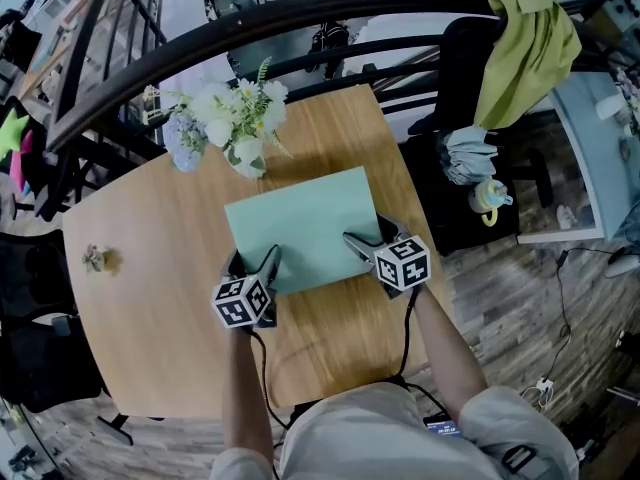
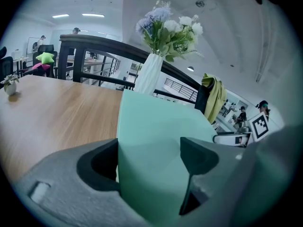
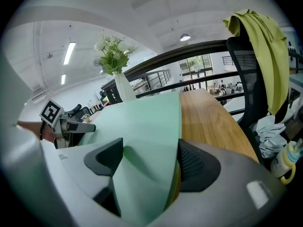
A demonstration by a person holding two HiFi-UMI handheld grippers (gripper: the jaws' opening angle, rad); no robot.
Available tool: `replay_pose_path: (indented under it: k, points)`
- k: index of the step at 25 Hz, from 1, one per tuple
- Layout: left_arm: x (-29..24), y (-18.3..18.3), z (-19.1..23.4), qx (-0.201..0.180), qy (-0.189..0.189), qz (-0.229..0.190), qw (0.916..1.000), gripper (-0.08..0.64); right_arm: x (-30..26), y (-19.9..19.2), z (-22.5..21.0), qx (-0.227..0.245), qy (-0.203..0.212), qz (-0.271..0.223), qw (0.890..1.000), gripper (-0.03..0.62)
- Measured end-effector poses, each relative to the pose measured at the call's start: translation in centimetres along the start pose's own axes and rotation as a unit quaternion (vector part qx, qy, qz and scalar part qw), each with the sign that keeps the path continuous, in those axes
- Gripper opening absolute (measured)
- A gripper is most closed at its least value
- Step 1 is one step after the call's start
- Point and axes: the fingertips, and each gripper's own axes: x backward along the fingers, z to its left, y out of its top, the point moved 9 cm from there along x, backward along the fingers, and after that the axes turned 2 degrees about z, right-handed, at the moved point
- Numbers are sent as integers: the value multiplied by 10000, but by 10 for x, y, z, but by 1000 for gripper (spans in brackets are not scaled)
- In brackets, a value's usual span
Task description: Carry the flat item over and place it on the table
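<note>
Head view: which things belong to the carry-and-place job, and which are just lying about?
In the job:
- green sheet, clamped at its near edge
- left gripper, shut on it
- right gripper, shut on it
- wooden table

Lying about:
- vase of flowers
- small ornament on the table's left side
- yellow-green cloth draped over the chair

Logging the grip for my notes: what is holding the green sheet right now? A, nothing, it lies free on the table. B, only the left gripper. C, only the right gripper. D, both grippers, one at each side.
D: the green sheet passes between the jaws of the left gripper and of the right gripper, as each gripper view shows.
</note>
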Motion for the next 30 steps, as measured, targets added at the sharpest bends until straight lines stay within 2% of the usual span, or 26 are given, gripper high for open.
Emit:
replay_pose_path:
  k: [30]
  points:
    - [-19, 1, 11, 267, -8, 259, 9993, 410, -18, 3, -11, -207, 39, 206, 9996, 376]
